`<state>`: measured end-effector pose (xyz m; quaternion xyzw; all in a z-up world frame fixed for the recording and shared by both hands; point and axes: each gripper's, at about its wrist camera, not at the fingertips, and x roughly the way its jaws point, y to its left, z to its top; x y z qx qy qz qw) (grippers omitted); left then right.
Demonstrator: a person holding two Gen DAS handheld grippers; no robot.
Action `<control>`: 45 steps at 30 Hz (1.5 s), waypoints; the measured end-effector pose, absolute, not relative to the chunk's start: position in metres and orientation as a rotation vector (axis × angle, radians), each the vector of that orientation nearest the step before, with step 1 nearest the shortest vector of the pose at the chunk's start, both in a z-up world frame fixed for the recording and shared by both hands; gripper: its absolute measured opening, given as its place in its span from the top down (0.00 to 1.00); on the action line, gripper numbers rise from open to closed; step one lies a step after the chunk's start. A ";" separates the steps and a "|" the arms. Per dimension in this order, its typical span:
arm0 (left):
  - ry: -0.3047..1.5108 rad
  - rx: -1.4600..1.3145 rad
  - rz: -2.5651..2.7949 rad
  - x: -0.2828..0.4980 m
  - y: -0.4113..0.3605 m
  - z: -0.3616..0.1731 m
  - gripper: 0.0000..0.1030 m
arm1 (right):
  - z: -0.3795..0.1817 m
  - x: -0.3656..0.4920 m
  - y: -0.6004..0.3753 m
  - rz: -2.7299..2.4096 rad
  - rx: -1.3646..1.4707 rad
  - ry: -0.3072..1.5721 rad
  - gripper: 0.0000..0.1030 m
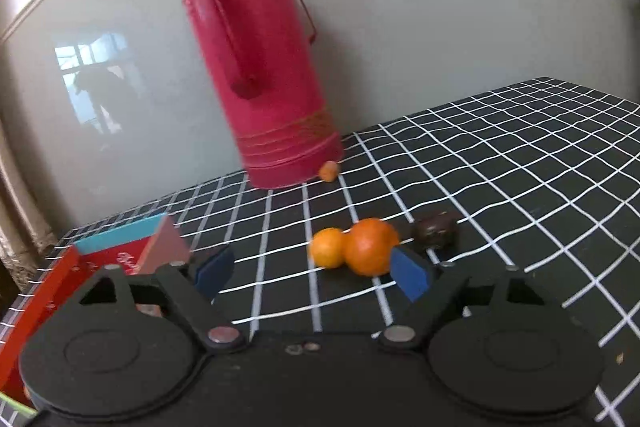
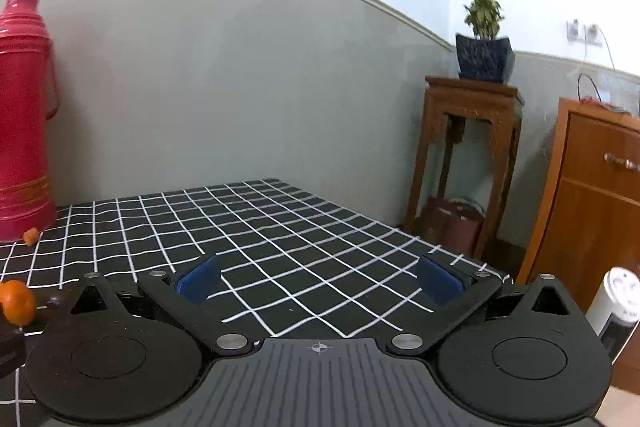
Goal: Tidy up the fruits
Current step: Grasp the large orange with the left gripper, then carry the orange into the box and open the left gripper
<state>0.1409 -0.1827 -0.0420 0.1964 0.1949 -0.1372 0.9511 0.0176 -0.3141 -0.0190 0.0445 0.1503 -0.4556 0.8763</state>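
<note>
- Round orange fruits (image 1: 356,247), two touching, lie just ahead of the left gripper (image 1: 312,273) (spread wide, empty), slightly right of centre.
- Right gripper (image 2: 320,283), wide and empty, sits farther.

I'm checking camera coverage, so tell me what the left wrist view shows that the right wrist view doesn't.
Only the left wrist view shows the smaller orange, the red box and the open left gripper. Only the right wrist view shows the potted plant, wooden stand, cabinet and open right gripper. Both show the red thermos, big orange, dark fruit and checked tablecloth.
</note>
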 end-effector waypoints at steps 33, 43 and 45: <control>0.328 0.398 -0.182 0.146 -0.179 -0.039 0.74 | -0.014 0.018 -0.318 -0.856 0.133 0.293 0.00; 0.374 0.287 0.170 0.162 -0.084 -0.011 0.74 | -0.008 0.031 -0.288 -0.736 0.159 0.285 0.00; 0.417 0.273 0.214 0.169 -0.067 -0.012 0.74 | -0.008 0.035 -0.279 -0.710 0.162 0.288 0.00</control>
